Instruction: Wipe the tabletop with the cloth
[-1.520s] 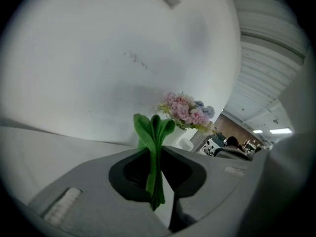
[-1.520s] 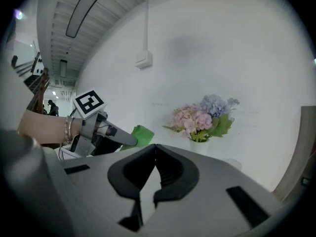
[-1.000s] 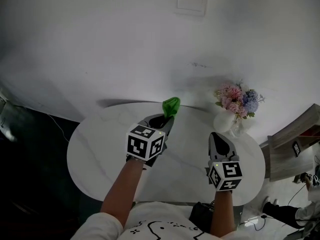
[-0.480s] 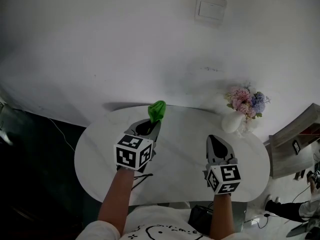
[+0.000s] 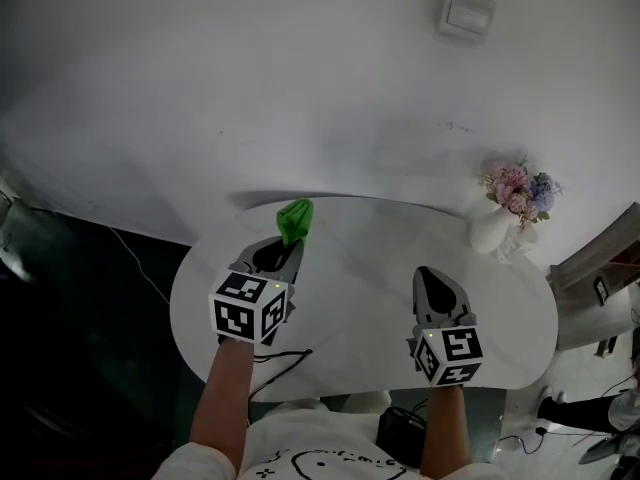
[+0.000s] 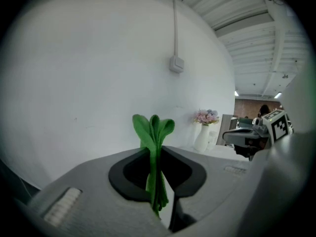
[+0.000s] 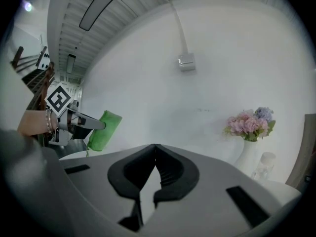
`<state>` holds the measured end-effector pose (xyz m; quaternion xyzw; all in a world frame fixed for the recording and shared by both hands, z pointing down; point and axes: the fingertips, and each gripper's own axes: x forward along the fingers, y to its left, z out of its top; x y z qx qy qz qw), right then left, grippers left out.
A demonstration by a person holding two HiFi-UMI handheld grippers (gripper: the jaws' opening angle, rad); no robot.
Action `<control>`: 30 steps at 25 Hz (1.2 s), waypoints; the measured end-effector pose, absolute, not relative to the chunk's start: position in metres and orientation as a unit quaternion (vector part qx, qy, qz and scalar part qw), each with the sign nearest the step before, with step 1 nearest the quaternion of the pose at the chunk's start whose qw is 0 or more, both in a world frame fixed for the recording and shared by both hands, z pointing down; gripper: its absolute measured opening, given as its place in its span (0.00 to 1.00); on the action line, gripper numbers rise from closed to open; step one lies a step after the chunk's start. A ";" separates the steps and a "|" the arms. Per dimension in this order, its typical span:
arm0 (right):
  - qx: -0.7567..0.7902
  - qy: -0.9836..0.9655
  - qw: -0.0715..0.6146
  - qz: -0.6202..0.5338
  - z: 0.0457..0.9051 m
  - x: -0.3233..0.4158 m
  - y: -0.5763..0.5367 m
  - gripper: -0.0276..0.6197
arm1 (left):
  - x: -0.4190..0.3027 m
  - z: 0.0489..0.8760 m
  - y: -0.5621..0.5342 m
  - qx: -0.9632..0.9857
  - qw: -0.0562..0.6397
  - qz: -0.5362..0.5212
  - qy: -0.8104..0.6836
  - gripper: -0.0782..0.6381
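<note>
A folded green cloth (image 5: 294,219) sticks up from my left gripper (image 5: 290,245), whose jaws are shut on it above the far left part of the white oval tabletop (image 5: 365,298). In the left gripper view the cloth (image 6: 154,147) stands pinched between the closed jaws. My right gripper (image 5: 437,284) hovers over the right half of the table, shut with nothing in it; its tips (image 7: 155,146) meet in the right gripper view, where the cloth (image 7: 103,131) shows at the left.
A white vase of pink and purple flowers (image 5: 508,208) stands at the table's far right, next to a small clear glass (image 5: 519,244). A wall switch (image 5: 466,12) is on the white wall behind. A dark floor lies left of the table.
My left gripper has carried the cloth leftward toward the table's left end. The view has shifted, so the vase sits further right. The right gripper has hardly moved.
</note>
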<state>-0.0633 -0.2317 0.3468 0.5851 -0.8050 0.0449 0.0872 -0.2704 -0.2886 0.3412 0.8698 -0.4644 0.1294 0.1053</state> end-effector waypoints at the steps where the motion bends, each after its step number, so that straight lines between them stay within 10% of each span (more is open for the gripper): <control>1: 0.582 -0.807 0.087 0.044 0.348 -0.071 -0.231 0.05 | -0.281 0.343 -0.286 0.867 0.105 0.130 -0.470 0.19; 30: 0.471 -0.874 0.106 0.049 0.376 -0.225 -0.242 0.05 | -0.513 0.382 -0.211 0.759 0.142 0.176 -0.611 0.19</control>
